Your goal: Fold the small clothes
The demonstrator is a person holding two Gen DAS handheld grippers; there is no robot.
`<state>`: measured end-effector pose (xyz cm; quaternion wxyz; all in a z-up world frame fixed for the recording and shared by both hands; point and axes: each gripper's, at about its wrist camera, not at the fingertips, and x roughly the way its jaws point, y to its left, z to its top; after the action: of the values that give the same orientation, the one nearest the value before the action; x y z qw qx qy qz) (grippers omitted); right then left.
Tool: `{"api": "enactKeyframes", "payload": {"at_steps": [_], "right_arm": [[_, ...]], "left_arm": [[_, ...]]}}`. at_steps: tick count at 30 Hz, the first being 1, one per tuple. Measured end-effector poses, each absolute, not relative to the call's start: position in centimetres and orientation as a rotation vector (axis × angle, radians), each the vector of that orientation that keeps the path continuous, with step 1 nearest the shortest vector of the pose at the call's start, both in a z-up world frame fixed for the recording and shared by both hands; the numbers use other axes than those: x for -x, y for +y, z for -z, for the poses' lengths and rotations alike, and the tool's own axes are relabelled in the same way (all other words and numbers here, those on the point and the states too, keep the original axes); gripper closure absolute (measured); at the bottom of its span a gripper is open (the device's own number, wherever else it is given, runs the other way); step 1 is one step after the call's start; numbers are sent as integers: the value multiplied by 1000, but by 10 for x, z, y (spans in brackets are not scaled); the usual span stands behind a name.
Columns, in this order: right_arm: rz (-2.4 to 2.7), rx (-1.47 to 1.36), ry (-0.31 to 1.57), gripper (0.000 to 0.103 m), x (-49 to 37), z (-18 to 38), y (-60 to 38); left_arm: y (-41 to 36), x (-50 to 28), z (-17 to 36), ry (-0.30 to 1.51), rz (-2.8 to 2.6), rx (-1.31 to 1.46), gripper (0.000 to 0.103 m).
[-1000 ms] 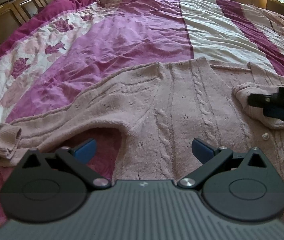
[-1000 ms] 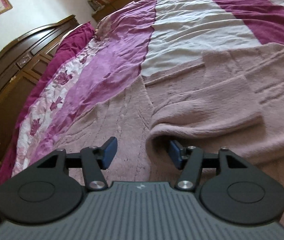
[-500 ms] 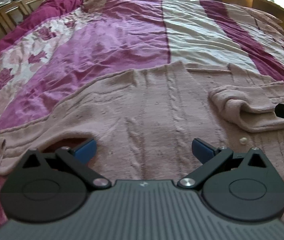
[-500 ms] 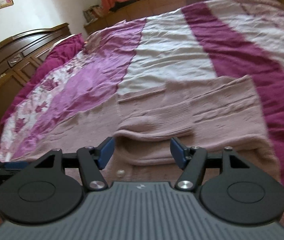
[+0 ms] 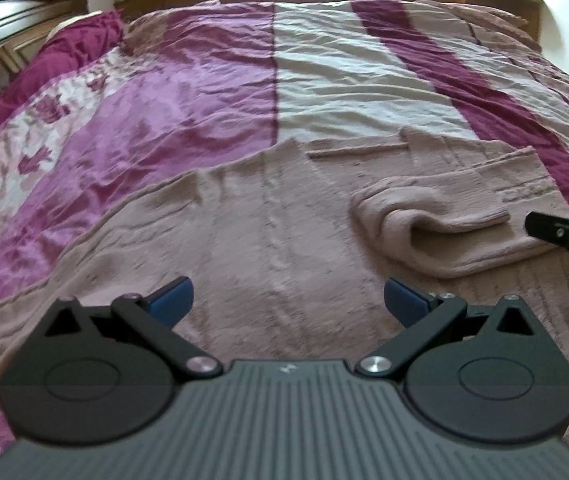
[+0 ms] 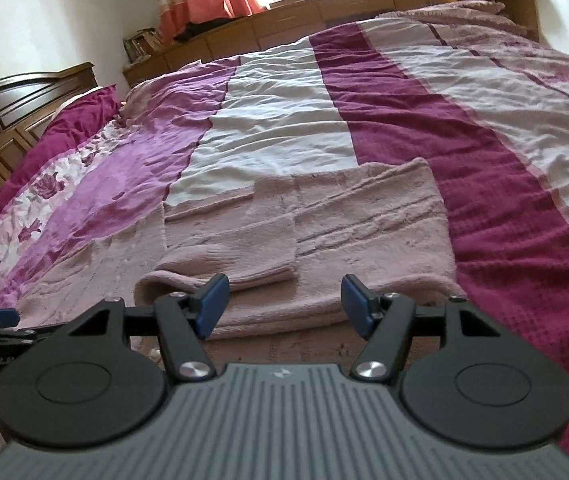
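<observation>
A dusty-pink knitted cardigan (image 5: 268,232) lies flat on the bed. Its right sleeve (image 5: 436,220) is folded over the body; its left sleeve (image 5: 16,312) still stretches out to the left. My left gripper (image 5: 286,300) is open and empty, low over the cardigan's middle. My right gripper (image 6: 282,304) is open and empty, just in front of the folded sleeve (image 6: 244,252). The cardigan (image 6: 372,216) also shows in the right wrist view. The right gripper's tip shows at the left wrist view's right edge (image 5: 564,236).
The bed has a striped cover in purple, white and dark magenta (image 6: 284,120), with a flowered band on the left (image 5: 24,152). A dark wooden headboard (image 6: 12,112) stands at the left and a wooden shelf (image 6: 324,8) runs along the far side.
My right gripper let go of the folded sleeve, opened wider and drew back. My left gripper moved right, from the armpit to over the cardigan's middle. Both cameras tilted up.
</observation>
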<state>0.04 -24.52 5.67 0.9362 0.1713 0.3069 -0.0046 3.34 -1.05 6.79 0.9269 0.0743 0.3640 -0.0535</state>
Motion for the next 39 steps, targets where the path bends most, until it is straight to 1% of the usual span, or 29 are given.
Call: {"api": "enactKeyframes", "payload": {"at_steps": [9,12,13,14,15,21,26,30,33,35,39], "right_arm": [[24,-437,623,34,-4,-37,-262],[22,-483,613,34,-5,-32,-268],[26,-500,606,34,-5,-30,-269],[28,-511,601,34,-5,-28,-269],[27,-519,595,34,-5,-26,-270],[16,-592,558,34,-2,-17,-279],[13,-613,544,34,-1,-12,-281],[13,-626,544,34,-2,-9,-282],[13,-627,546,34,-2,-8,-282],[16,-624,547,34,-1,-7,-281],[16,-627,543,34,0,-4,-281]], "left_arm": [[-52,-47,-64,715,134,-199,1],[-68,-48,-60,699,145,-256,13],[-73,-48,-57,703,140,-271,15],[-78,-50,-55,711,136,-280,19],[-81,-50,-53,715,142,-282,21],[-100,-46,-49,643,153,-349,21],[-108,-52,-44,619,176,-360,21],[-117,-56,-39,611,206,-401,21],[-125,-62,-28,642,215,-468,20],[-127,-64,-22,644,204,-490,21],[-132,-61,-18,600,225,-543,25]]}}
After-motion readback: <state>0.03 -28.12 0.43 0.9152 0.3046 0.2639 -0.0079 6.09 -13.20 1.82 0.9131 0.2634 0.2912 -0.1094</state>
